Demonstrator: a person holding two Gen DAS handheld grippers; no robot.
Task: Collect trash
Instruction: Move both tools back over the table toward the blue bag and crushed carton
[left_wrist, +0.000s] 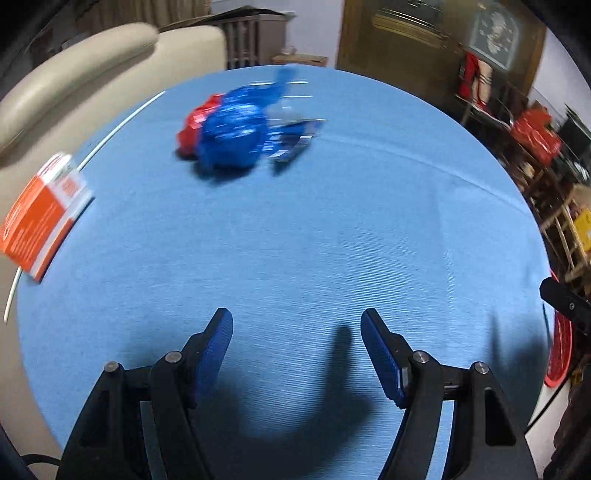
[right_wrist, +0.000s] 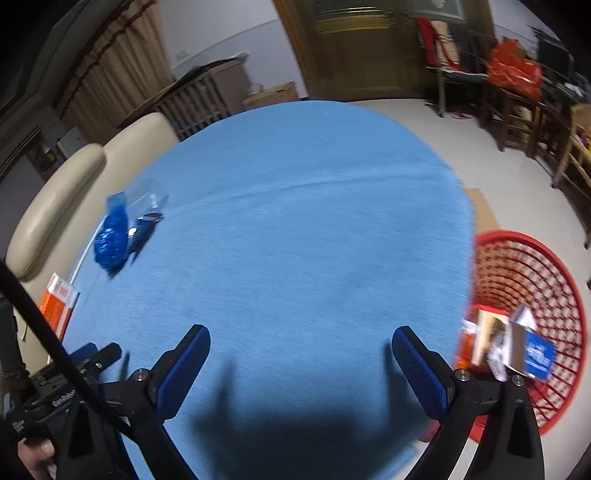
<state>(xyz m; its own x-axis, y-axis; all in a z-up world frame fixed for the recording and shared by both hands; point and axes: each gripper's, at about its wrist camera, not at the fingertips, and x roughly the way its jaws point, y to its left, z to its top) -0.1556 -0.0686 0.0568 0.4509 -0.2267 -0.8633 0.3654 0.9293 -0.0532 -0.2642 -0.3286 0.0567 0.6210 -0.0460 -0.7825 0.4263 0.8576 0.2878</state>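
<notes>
Between pickups right now, judging by the empty claws. Orange box (left_wrist: 44, 214) hanging off the blue table (left_wrist: 295, 240) edge at 9 o'clock, crumpled blue wrapper bundle (left_wrist: 236, 129) with a red scrap up at 11. Left gripper (left_wrist: 297, 328) spread open, nothing between the pads. Right gripper (right_wrist: 301, 345) also gaping, empty. Next move probably: swing over to that bundle, straddle it, squeeze, carry it off. Red mesh basket (right_wrist: 532, 280) on the floor at 3 o'clock, already holding a few cartons and a blue-white packet (right_wrist: 537, 354).
</notes>
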